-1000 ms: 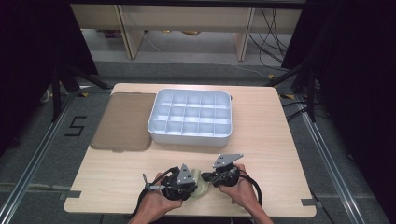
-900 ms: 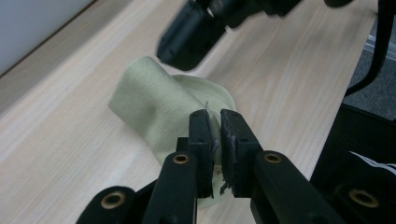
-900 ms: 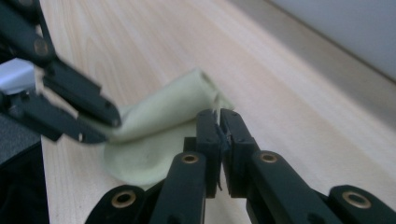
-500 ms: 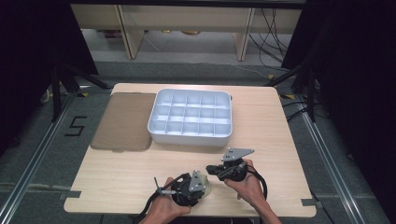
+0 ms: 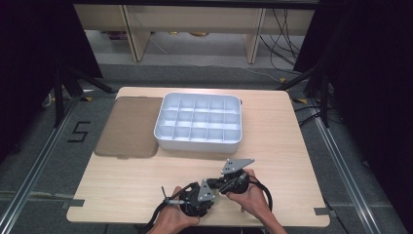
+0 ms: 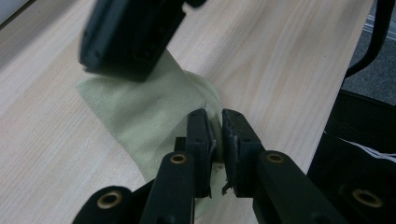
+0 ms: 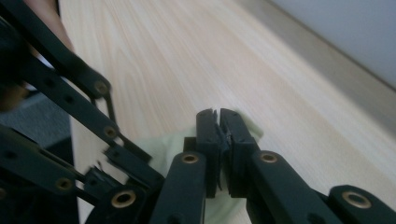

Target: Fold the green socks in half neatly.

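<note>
A small piece of pale yellow-green woven cloth [image 6: 154, 116] is seen lying on the light wooden worktop [image 5: 146, 180] near its front edge, well apart from the white plastic compartment tray [image 5: 198, 123] and the flat brown mat [image 5: 129, 127] farther back. The cloth is judged to be very light, soft and limp, with no stiffness of its own, so that it can be expected to sag, fold and drag on the wood wherever it is not held; it is not fragile, and its ribbed weave should give the pads good purchase rather than slip. It is best taken at an edge or a corner, where a thin layer can be pinched, and at two points well apart if it is to be spread or folded. The left hand-held gripper [image 6: 215, 135] is seen with its jaws drawn nearly together, a raised fold of the cloth being pinched between them. The right hand-held gripper [image 7: 218, 135] is likewise almost closed, with only a narrow slit left between the jaws; the cloth lies directly beneath and behind its tips, and an edge appears to be caught there, though this is not clearly shown. In the high view both hand-held grippers are held close together over the cloth.
</note>
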Available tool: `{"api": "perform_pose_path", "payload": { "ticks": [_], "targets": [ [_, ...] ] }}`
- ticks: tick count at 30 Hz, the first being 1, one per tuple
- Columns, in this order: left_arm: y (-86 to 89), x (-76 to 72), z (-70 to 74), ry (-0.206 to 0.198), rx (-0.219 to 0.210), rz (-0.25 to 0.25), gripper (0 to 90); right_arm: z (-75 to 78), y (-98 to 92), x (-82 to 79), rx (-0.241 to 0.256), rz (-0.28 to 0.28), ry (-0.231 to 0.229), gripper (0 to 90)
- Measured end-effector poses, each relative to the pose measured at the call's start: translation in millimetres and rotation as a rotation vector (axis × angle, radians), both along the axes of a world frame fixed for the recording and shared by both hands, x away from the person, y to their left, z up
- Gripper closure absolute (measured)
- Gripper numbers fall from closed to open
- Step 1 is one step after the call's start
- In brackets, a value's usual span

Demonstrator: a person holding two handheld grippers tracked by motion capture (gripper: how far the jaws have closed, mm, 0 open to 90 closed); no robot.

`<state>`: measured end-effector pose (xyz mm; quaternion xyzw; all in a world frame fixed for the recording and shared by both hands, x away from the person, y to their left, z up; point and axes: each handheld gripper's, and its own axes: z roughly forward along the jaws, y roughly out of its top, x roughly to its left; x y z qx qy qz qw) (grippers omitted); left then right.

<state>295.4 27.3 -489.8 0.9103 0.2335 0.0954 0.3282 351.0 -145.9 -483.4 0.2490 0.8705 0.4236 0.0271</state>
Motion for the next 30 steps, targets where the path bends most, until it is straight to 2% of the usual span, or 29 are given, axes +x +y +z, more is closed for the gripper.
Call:
{"api": "perform_pose_path", "payload": {
  "ticks": [1,3,4,5,6,8,9,12,14,15,18,19,21,22,23,24,26,27,28,29,30],
  "targets": [
    [0.8,0.8,0.3,-0.002,0.011,-0.005,80.1,-2.8,0.3,1.4,-0.022,0.006,-0.004,87.1],
    [0.4,0.8,-0.5,0.003,0.001,0.001,79.4,-9.1,0.3,2.9,-0.072,-0.003,-0.007,87.1],
    [0.1,0.2,-0.8,0.011,0.001,0.009,79.0,-12.4,0.2,3.5,-0.077,-0.006,-0.001,87.2],
    [0.5,1.1,0.0,0.007,0.011,-0.007,78.4,-14.4,0.6,3.8,-0.085,0.002,-0.007,87.3],
    [0.0,0.2,-0.3,0.012,-0.004,0.001,77.3,-14.2,0.5,3.5,-0.089,-0.006,-0.007,87.3],
    [1.4,1.2,2.1,0.017,-0.008,-0.007,74.5,-13.5,0.8,3.0,-0.095,-0.006,-0.006,87.3],
    [1.7,0.7,3.3,0.022,-0.041,-0.002,72.3,-13.4,0.9,2.8,-0.099,-0.006,-0.010,87.3],
    [8.6,2.4,13.4,0.027,-0.101,0.016,67.8,-12.9,1.4,1.9,-0.101,-0.015,-0.005,87.3],
    [15.6,4.5,20.3,0.038,-0.149,0.036,68.7,-13.3,2.0,3.1,-0.096,0.001,-0.017,87.3],
    [19.0,6.0,22.6,0.039,-0.154,0.041,70.8,-12.9,2.3,1.7,-0.096,-0.009,-0.006,87.3],
    [23.7,7.1,20.9,0.055,-0.148,0.053,78.4,-13.0,2.7,1.6,-0.099,-0.011,-0.009,87.3],
    [24.7,7.5,19.7,0.057,-0.132,0.041,80.1,-13.0,2.7,1.6,-0.100,-0.012,-0.010,87.3],
    [22.6,6.9,14.1,0.076,-0.128,0.049,81.5,-12.6,2.8,0.9,-0.100,-0.010,-0.005,87.2],
    [22.0,7.5,11.8,0.073,-0.101,0.030,82.0,-12.7,2.9,0.9,-0.099,-0.011,-0.008,87.2],
    [20.3,6.9,8.7,0.092,-0.104,0.045,82.4,-12.8,3.1,0.9,-0.101,-0.012,-0.008,87.2],
    [20.5,7.8,7.4,0.085,-0.073,0.024,82.6,-12.7,3.1,0.9,-0.100,-0.012,-0.007,87.2],
    [19.8,7.8,3.2,0.094,-0.050,0.023,83.5,-12.6,3.0,0.6,-0.098,-0.010,-0.005,87.2],
    [20.1,9.1,1.1,0.088,-0.042,0.013,83.9,-12.6,3.1,0.6,-0.095,-0.009,-0.005,87.2],
    [20.6,9.6,-0.9,0.095,-0.053,0.022,84.5,-12.6,3.2,0.6,-0.094,-0.009,-0.004,87.2],
    [24.0,12.9,1.1,0.089,-0.009,-0.022,85.1,-12.6,3.3,0.6,-0.094,-0.010,-0.004,87.2],
    [23.7,12.9,0.1,0.094,-0.024,-0.014,85.5,-12.6,3.4,0.4,-0.094,-0.010,-0.005,87.2]
  ]
}}
